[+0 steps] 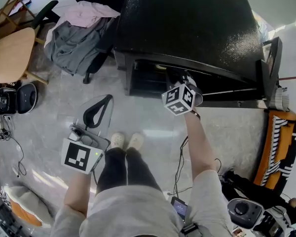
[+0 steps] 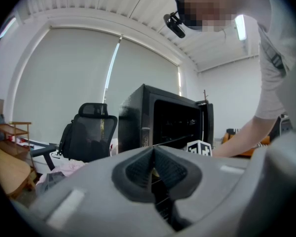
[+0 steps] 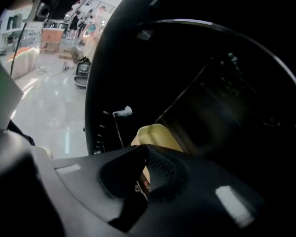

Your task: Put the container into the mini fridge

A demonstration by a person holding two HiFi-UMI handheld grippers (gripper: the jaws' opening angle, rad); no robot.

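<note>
The black mini fridge (image 1: 187, 19) stands on the floor with its door (image 1: 269, 68) swung open to the right. My right gripper (image 1: 180, 85) reaches into the opening, its marker cube just outside. In the right gripper view the right gripper (image 3: 146, 151) is inside the dark fridge (image 3: 227, 107), shut on the edge of a pale yellow container (image 3: 155, 134) by a wire shelf. My left gripper (image 1: 107, 98) hangs over the floor left of the fridge, shut and empty. The left gripper (image 2: 153, 154) points at the fridge (image 2: 163, 122) from the side.
An office chair (image 1: 81, 38) (image 2: 89, 132) draped with clothes stands left of the fridge, a wooden table (image 1: 10, 53) beyond it. An orange striped object (image 1: 281, 142) lies right of the door. Cables (image 1: 17, 152) trail over the floor. The person's feet (image 1: 127, 141) face the fridge.
</note>
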